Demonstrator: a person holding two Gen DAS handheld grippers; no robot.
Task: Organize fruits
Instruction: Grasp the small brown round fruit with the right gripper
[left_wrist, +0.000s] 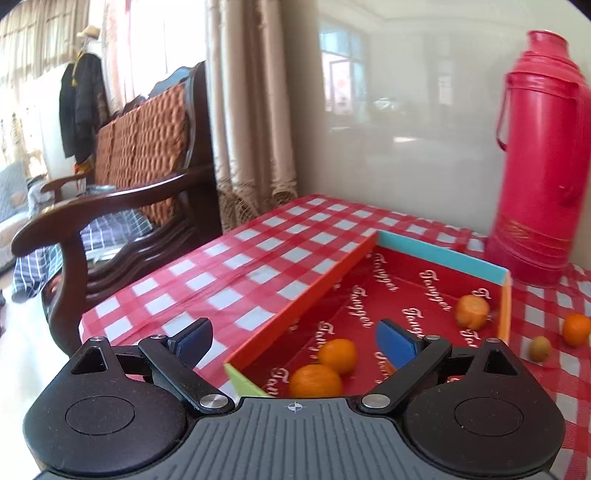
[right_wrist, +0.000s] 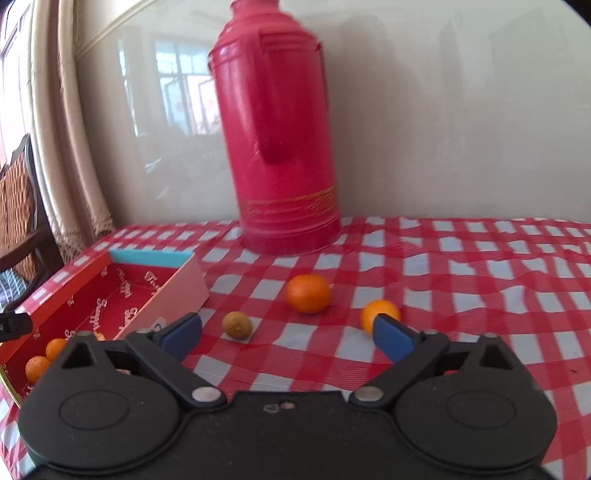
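A shallow red box (left_wrist: 303, 295) with a blue end wall lies on the checked table. Two oranges (left_wrist: 338, 355) sit at its near end and a third orange (left_wrist: 472, 311) rests by its far right wall. My left gripper (left_wrist: 293, 341) hangs over the box's near left wall, open, nothing between its blue pads. Right of the box (right_wrist: 74, 291), on the cloth, lie a small brown fruit (right_wrist: 237, 324), an orange (right_wrist: 307, 294) and a second orange (right_wrist: 376, 312) partly behind a pad. My right gripper (right_wrist: 286, 336) is open above the cloth, short of these fruits, holding nothing.
A tall red thermos (right_wrist: 280, 147) stands at the back of the table against the glossy wall, just behind the box's far right corner. A dark wooden chair (left_wrist: 122, 206) with an orange cushion stands past the table's left edge. Curtains hang in the corner.
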